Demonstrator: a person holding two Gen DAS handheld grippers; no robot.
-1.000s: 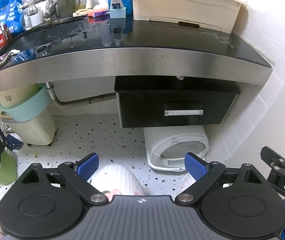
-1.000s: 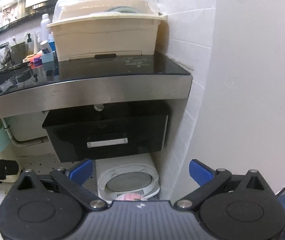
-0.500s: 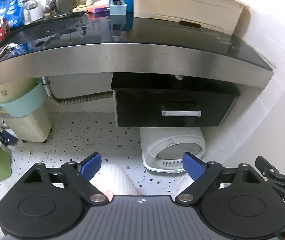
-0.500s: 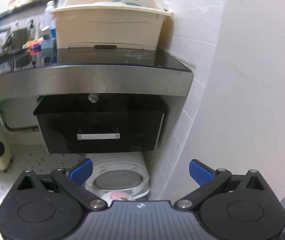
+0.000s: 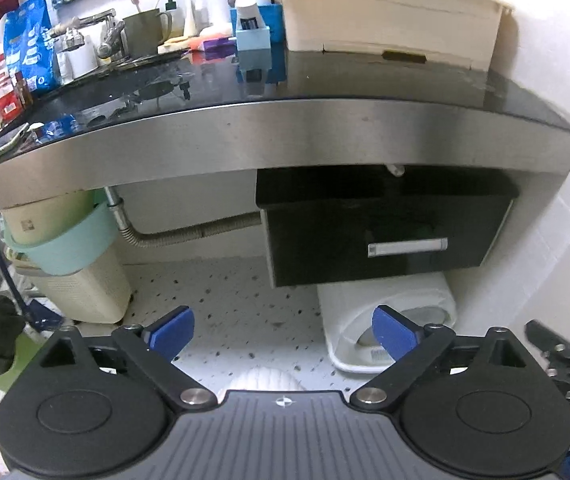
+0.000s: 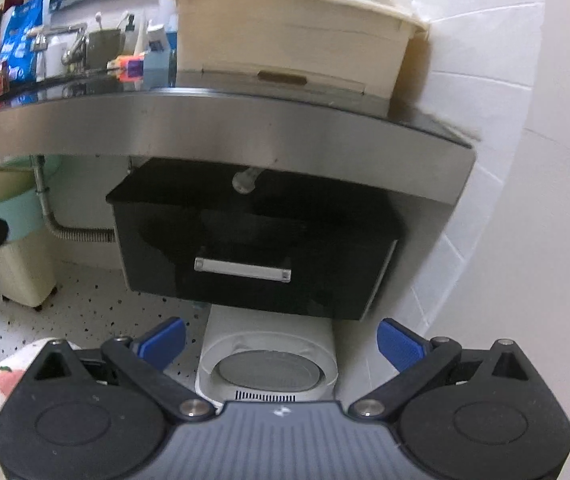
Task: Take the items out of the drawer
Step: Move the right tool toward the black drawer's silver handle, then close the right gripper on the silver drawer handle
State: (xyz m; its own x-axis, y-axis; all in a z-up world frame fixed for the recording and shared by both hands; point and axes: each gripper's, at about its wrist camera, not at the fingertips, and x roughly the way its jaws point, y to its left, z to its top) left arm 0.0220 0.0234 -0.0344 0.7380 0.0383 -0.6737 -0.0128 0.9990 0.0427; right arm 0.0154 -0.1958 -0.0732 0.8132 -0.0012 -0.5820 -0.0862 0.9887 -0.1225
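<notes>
A white-tiled washroom with a speckled floor holds a dark counter (image 5: 325,92). Under its right end hangs the black drawer (image 6: 253,256), closed, silver handle (image 6: 243,270) facing out. Left gripper (image 5: 283,330) and right gripper (image 6: 281,338) hover before it, fingers spread, empty.

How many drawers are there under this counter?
1. A single black drawer hangs under the right end of the counter, beside the tiled wall, its silver handle facing out. More could be hidden further left, outside both views.
</notes>
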